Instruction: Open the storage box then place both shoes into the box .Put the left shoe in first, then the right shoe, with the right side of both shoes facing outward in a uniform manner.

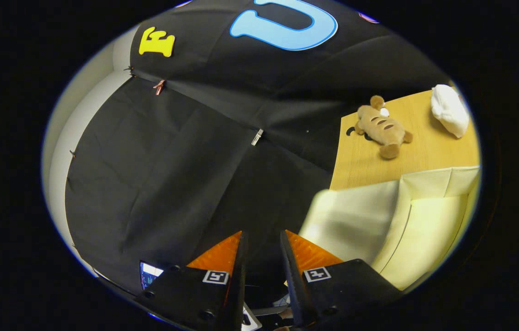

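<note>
The shoes cannot be made out anywhere ahead of the tool (pixel 262 236). What lies below its fingers (pixel 222 253) is hidden by the tool's own body, and a small lit screen (pixel 149 272) peeks out at about 7 o'clock, too cut off to read. The cream storage box (pixel 397 225) is blurred on its near side, and its far edge runs out of sight, so whether it stands open or closed cannot be told for sure; a panel with a folded edge faces the tool.

The surface (pixel 369 170) is pale wood, seen at 2 o'clock from the fingers. On it lies a brown striped plush toy (pixel 381 128), and farther along, a white crumpled cloth or bag (pixel 448 110), well apart from the toy. A black cloth wall (pixel 186 156), pinned with small clips (pixel 257 137), covers most of the room ahead; a strip of pale wall (pixel 64 151) shows at 9 o'clock.

The tool is released: its fingers stand apart with nothing between them, pointing at the black cloth. The storage box sits just beside the right finger, at about 3 o'clock, on the near end of the surface.
</note>
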Motion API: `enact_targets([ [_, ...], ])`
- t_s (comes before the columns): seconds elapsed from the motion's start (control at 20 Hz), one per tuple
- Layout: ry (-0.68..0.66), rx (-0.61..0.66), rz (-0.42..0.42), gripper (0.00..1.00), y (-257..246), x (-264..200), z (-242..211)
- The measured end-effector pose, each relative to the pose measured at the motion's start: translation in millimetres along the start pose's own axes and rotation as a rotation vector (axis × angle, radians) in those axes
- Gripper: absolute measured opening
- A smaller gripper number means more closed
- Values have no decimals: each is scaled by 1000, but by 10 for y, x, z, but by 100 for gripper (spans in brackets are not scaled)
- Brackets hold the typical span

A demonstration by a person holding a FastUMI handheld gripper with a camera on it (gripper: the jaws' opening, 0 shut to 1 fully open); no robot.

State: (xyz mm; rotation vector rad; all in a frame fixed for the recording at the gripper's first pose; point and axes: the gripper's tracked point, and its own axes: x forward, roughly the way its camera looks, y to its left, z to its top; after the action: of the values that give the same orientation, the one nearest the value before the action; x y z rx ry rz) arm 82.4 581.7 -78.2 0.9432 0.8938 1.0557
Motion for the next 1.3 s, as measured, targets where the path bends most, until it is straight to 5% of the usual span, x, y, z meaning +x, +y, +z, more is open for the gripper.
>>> enact_targets([
  [0.35, -124, -225, 0, 44, -9, -730, 223],
  [0.65, -287, -389, -59, 66, -96, -1655, 513],
  [0.7, -311, -414, -79, 79, -140, -1813, 531],
  [1.05, -395, -581, -419, 94, -994, -3087, 758],
  [1.3, -257, -500, -650, 94, -1955, -3605, 506],
])
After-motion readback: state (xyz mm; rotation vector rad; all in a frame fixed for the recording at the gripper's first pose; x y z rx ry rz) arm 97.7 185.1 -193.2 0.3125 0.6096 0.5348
